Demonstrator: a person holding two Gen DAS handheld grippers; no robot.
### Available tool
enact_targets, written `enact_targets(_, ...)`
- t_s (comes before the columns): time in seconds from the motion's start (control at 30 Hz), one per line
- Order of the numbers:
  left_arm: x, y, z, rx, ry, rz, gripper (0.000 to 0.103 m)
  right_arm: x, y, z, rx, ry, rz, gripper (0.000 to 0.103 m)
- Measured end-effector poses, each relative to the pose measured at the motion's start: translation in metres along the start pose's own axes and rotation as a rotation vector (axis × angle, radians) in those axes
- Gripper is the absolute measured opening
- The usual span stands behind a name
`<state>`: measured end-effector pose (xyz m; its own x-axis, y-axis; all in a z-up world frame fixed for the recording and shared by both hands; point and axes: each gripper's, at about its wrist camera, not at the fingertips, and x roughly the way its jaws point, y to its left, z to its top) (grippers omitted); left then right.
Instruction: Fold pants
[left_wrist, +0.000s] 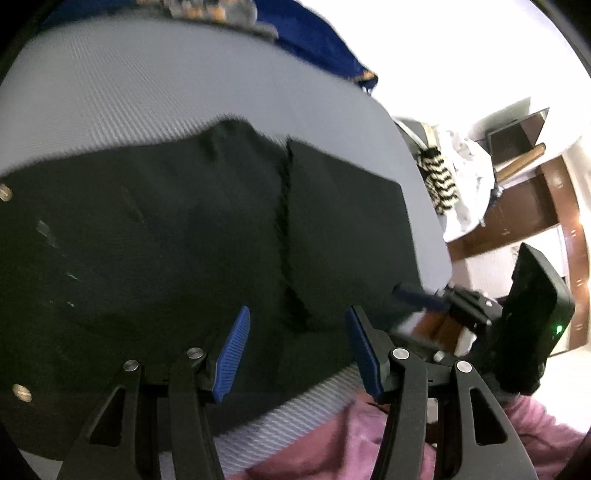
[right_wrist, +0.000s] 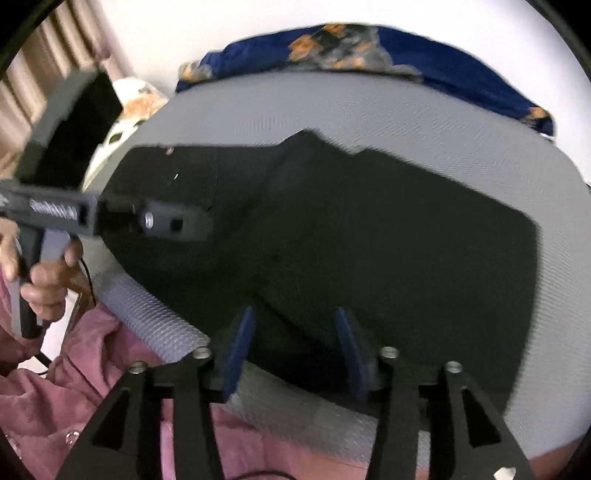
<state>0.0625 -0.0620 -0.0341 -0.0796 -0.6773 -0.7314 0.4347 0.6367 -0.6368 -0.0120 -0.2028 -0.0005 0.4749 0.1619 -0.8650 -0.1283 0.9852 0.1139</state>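
Dark pants (left_wrist: 184, 229) lie spread flat on a grey ribbed mattress (left_wrist: 147, 92). A layer edge (left_wrist: 284, 221) runs down their middle in the left wrist view. My left gripper (left_wrist: 298, 314) hovers over the near hem, open, with nothing between its blue pads. At the right of that view one blue finger (left_wrist: 417, 297) of the right gripper reaches over the pants' corner. In the right wrist view my right gripper (right_wrist: 294, 314) stands open above the near edge of the pants (right_wrist: 369, 240), its pads apart and off the cloth. A hand (right_wrist: 44, 284) holds the left tool at the left.
A blue blanket with orange patches (right_wrist: 443, 62) lies along the mattress's far edge. Pink clothing (right_wrist: 74, 387) on the person is at the near side. Striped and white cloth (left_wrist: 443, 184) and brown wooden furniture (left_wrist: 524, 206) stand to the right. A dark screen (right_wrist: 77, 125) is at the left.
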Motion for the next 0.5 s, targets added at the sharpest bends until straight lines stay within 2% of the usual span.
enact_targets(0.17, 0.028, 0.003, 0.004, -0.102, 0.113, -0.059, 0.055, -0.028, -0.035, -0.005, 0.112, -0.073, -0.077, 0.056)
enact_targets(0.3, 0.044, 0.014, 0.006, -0.218, 0.168, -0.114, 0.055, -0.038, -0.056, -0.013, 0.188, -0.110, -0.085, 0.056)
enact_targets(0.5, 0.055, 0.022, 0.015, -0.321, 0.146, -0.190, 0.054, -0.040, -0.074, -0.026, 0.236, -0.129, -0.081, 0.056)
